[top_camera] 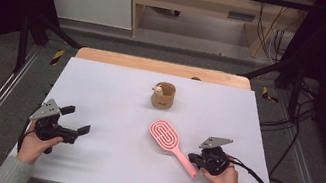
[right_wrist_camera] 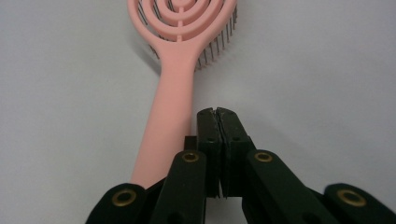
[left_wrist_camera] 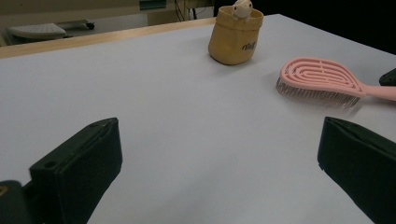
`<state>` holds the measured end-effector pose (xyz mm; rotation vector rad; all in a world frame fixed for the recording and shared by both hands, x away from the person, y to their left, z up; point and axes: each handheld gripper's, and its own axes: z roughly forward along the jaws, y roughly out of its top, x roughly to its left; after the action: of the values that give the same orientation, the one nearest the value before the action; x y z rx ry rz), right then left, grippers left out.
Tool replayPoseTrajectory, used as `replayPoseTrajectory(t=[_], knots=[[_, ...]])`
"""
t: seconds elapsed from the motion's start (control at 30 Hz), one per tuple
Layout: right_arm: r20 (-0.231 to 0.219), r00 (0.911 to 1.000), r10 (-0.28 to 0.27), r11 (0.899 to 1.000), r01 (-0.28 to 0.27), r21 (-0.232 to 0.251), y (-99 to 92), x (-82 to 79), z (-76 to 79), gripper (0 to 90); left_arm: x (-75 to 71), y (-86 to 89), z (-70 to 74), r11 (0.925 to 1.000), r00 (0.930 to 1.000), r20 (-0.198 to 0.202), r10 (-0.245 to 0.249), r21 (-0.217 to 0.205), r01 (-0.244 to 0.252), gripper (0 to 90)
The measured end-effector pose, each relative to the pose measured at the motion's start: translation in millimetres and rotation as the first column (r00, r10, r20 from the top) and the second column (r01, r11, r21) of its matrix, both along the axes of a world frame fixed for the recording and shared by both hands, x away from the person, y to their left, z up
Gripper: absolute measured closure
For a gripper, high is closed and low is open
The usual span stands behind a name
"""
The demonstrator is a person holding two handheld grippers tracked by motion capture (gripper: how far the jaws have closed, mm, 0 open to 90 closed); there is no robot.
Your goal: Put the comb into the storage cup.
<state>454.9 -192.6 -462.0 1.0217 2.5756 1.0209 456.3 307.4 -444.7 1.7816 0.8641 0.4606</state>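
On the white tabletop (top_camera: 111,113), a pink brush (top_camera: 172,145) is lying bristles down near the front right, its head pointing toward a tan cup (top_camera: 163,95) that is standing farther back with a small pale figure (top_camera: 157,89) peeking over its rim. The right gripper (right_wrist_camera: 217,112) is resting just beside the brush handle, its fingers pressing together on nothing and the handle passing to their left in the right gripper view. The left gripper (top_camera: 77,121) is sitting well apart at the front left, its fingers (left_wrist_camera: 79,163) standing wide and gripping nothing.
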Motion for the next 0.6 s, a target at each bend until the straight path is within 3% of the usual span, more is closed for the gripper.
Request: replayPoseTrajectory(t=[0.27,0.6], knots=[[0.065,0.9968,-0.048,0.998,0.045,0.040,-6.6,1.2,9.8,73.0,0.2,0.2,0.1,1.0000,1.0000,0.000,0.001,-0.001,-0.001,0.0],[0.140,0.9859,-0.091,0.992,0.078,0.095,-13.1,1.9,22.4,40.5,0.3,0.2,-0.1,1.0000,1.0000,0.000,0.001,-0.001,-0.001,0.0]])
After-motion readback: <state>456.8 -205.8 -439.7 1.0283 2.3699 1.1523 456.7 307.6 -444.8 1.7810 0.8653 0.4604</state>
